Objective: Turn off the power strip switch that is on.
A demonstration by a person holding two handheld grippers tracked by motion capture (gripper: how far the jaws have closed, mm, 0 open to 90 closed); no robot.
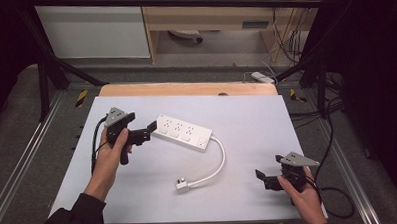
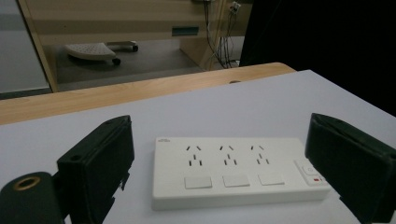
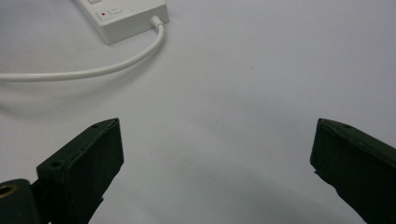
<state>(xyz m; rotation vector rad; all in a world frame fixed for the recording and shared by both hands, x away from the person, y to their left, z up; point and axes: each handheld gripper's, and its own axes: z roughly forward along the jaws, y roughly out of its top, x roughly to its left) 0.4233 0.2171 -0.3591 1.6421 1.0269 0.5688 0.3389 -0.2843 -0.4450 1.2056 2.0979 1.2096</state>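
Hovering L gripper (image 1: 149, 131) by power strip (image 1: 183, 132)

Bare white mat (image 1: 267, 124) lies open on the right; power strip (image 1: 182, 132) and its cord (image 1: 219, 164) block mid-table.

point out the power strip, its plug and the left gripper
power strip (image 1: 182, 132), high view, middle of its top face
plug (image 1: 182, 185), high view, the white plug body
left gripper (image 1: 150, 128), high view, between its fingertips
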